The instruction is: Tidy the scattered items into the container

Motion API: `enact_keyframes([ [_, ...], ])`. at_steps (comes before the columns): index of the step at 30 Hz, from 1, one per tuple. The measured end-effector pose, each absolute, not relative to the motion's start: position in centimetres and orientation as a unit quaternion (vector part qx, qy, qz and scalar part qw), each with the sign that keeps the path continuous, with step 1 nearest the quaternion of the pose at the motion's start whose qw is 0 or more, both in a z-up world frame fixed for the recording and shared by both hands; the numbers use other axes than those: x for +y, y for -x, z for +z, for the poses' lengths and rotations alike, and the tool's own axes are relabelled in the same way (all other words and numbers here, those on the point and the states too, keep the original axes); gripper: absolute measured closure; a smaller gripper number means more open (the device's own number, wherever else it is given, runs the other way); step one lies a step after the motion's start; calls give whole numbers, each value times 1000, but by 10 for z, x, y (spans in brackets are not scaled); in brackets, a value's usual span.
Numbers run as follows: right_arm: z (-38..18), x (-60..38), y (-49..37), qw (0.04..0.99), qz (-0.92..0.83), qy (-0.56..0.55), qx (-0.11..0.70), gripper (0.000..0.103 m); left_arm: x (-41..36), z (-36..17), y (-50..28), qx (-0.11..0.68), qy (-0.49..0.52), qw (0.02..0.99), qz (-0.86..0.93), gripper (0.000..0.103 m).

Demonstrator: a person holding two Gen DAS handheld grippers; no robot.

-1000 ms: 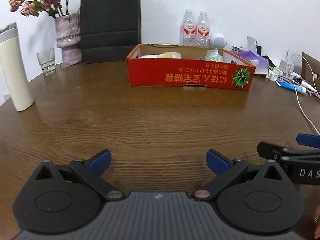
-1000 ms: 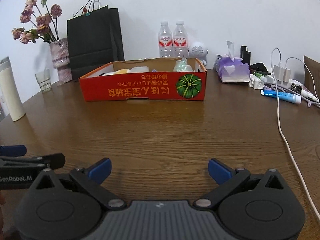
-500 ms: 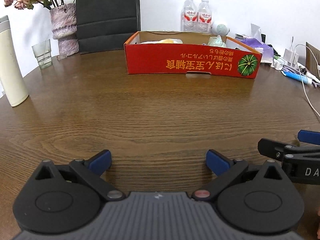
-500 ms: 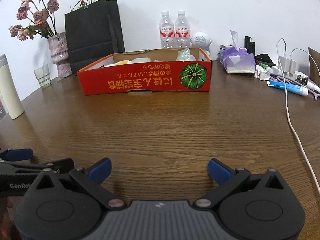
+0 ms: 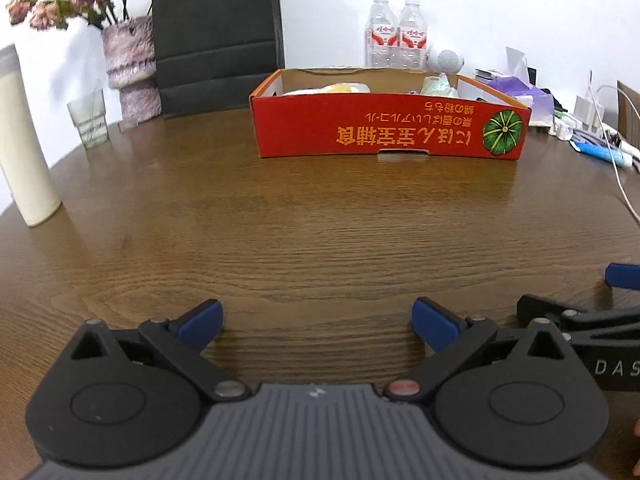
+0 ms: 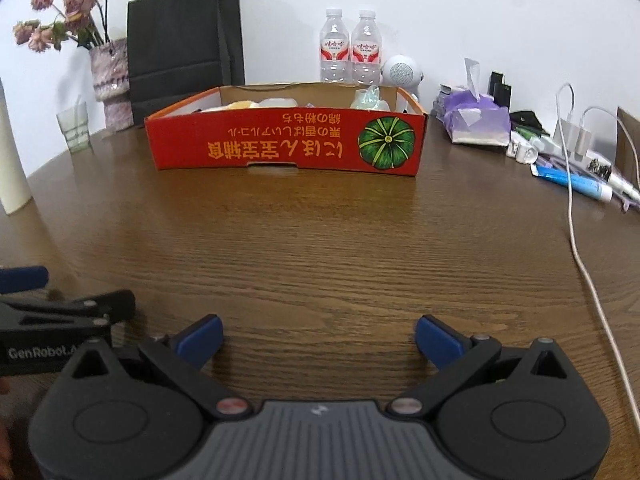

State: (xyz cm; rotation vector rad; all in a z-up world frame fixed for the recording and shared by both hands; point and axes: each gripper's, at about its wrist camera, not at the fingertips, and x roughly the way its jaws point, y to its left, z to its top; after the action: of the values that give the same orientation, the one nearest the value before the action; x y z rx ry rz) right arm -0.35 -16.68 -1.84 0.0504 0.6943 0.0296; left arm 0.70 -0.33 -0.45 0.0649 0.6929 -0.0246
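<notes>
Your left claw (image 5: pixel 316 320) and right claw (image 6: pixel 318 334) gape, empty, over the tabletop (image 6: pixel 320 248); box (image 6: pixel 286 144) far.

Box (image 6: pixel 286 142) mid-table (image 6: pixel 320 240), bottles (image 6: pixel 351 52) behind, tissue pack (image 6: pixel 478 122) right.

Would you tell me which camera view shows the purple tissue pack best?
The right wrist view: the tissue pack sits whole and unobstructed, right of the red box, with a white tissue sticking up. In the left wrist view the tissue pack is near the edge, smaller, and partly hidden behind the box's far corner.
</notes>
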Motion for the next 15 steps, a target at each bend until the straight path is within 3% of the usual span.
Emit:
enact_keyframes([
  [15,-19,-169,3,940,16,-25,340,0,-2,-5,-9,343,-21,939,-16,0],
])
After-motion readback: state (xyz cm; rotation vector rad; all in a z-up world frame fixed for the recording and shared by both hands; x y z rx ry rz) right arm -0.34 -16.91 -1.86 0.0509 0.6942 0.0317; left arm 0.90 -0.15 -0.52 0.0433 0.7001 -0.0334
